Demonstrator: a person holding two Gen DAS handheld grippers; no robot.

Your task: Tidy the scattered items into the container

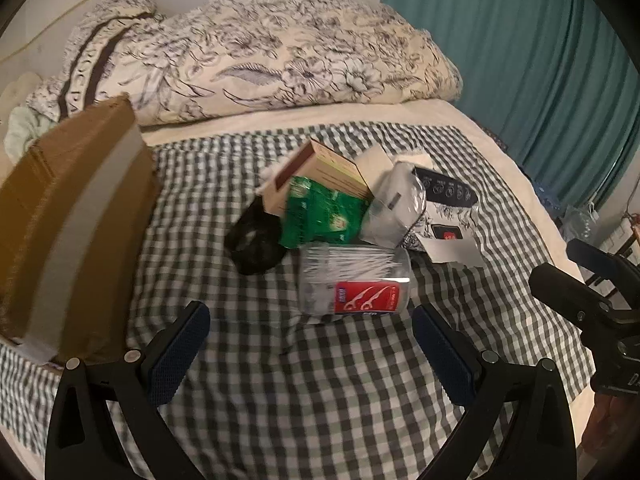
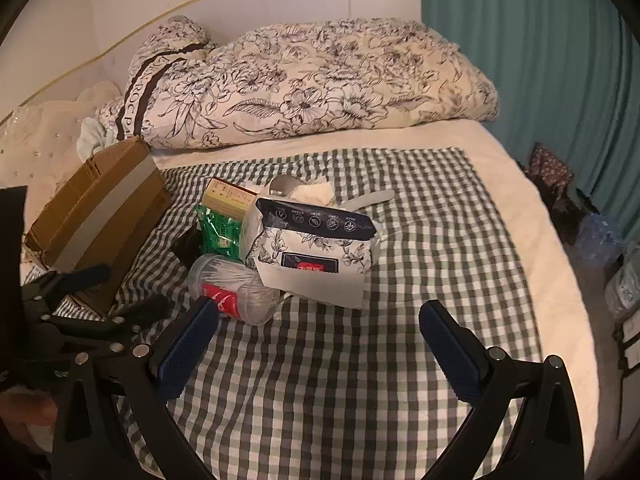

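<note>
Nearest the cameras, both tools hung empty over the checked cloth (image 1: 320,400): left gripper (image 1: 310,344) spread wide, right gripper (image 2: 320,344) likewise released, nothing between the pads. Just beyond lay the clear floss-pick jar (image 1: 354,280) on its side; judged light, rigid, smooth, likely to roll, so best pinched across the barrel near the red label. Behind it, touching in one heap: black pouch (image 1: 256,236), green sachet (image 1: 320,216), tissue pack (image 2: 316,256), flat carton (image 1: 320,176). Soft packs should crush under squeeze; the carton's stiff edges offer a firmer hold. Cardboard box (image 1: 72,220) stood left of the heap, apart from it; its opening could not be made out. Open cloth lay to the right; folded duvet (image 1: 280,52) bounded the far side.
</note>
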